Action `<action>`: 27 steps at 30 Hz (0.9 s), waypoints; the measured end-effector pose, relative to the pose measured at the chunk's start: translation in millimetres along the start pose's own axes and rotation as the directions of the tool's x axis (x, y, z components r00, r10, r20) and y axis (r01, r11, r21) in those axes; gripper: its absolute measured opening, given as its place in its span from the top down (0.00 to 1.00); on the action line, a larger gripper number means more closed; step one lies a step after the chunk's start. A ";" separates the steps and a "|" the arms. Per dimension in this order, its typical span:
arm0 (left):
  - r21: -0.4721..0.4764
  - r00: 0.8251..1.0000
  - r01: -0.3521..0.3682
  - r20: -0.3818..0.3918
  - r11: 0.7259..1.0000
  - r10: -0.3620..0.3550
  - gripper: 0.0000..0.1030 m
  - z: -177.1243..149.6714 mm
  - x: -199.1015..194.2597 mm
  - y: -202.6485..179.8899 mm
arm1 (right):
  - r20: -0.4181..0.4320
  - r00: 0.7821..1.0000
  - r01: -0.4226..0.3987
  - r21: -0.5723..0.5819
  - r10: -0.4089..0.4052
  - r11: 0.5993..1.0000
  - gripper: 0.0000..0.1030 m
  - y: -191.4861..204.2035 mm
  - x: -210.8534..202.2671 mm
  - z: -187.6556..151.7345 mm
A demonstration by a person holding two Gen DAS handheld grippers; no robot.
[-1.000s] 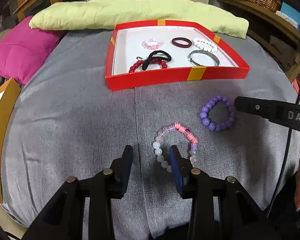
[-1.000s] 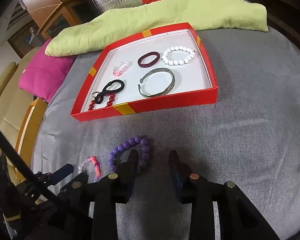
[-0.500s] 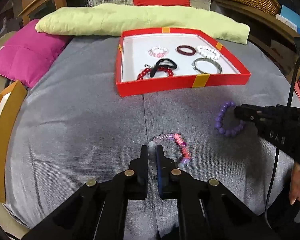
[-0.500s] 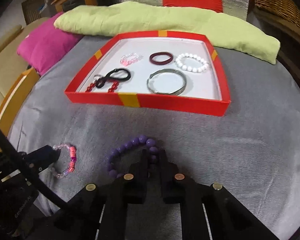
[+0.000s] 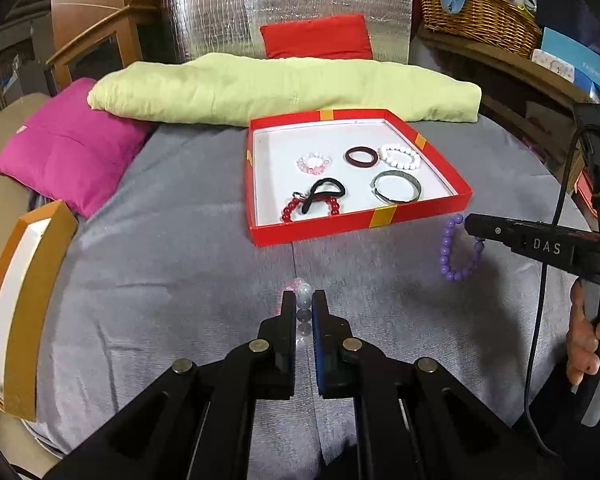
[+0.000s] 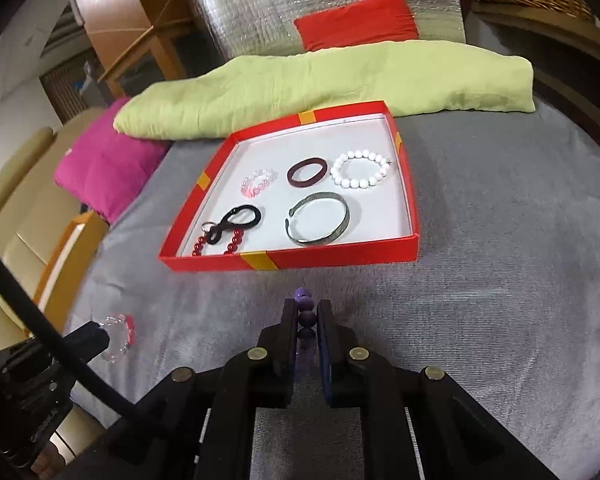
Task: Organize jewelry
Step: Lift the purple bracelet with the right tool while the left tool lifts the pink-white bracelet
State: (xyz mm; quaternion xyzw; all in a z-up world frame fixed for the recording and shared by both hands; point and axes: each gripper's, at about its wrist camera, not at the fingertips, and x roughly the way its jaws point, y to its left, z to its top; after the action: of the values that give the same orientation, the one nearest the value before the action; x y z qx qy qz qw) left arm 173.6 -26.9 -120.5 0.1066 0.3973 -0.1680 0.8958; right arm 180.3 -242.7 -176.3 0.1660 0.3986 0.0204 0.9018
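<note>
Jaws of the left gripper (image 5: pixel 303 303) clamp a pink-and-clear bracelet (image 5: pixel 303 296) at lower centre. The right gripper (image 6: pixel 305 312) pinches a purple bracelet (image 6: pixel 304 300) below the red tray (image 6: pixel 332 258).

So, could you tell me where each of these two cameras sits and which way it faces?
Left wrist: sits on the left gripper, facing forward and down over its fingers, shut on the pink bead bracelet, toward the red box; the right gripper and a hand show at right.
Right wrist: sits on the right gripper, shut on the purple bead bracelet, facing the same box; the left gripper shows at lower left.
Shared: the box, both bracelets, the green cushion.
</note>
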 end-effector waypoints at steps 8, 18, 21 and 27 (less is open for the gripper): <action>-0.014 1.000 0.015 0.022 1.000 -0.014 0.92 1.9 -15.4 1.8 | 0.023 0.999 -0.049 0.049 0.048 0.998 0.90 -9.5 -10.1 2.0; -0.010 1.000 -0.001 0.028 1.000 0.001 0.92 2.6 -26.0 -12.0 | 0.061 0.996 -0.077 0.097 0.072 0.992 0.90 -24.4 -26.2 3.3; -0.002 1.000 -0.013 0.028 1.000 0.013 0.92 2.9 -27.6 -16.5 | 0.062 0.995 -0.091 0.118 0.084 0.989 0.90 -30.6 -29.4 3.1; 0.000 0.999 -0.016 0.039 1.000 0.016 0.92 4.6 -32.6 -19.0 | 0.078 0.992 -0.112 0.137 0.102 0.984 0.90 -36.1 -36.9 1.4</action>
State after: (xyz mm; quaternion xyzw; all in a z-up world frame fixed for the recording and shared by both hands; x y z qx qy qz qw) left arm 148.9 -38.8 -94.2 0.1067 0.3790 -0.1632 0.9046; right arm 152.8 -283.4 -160.6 0.2512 0.3574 0.0348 0.8989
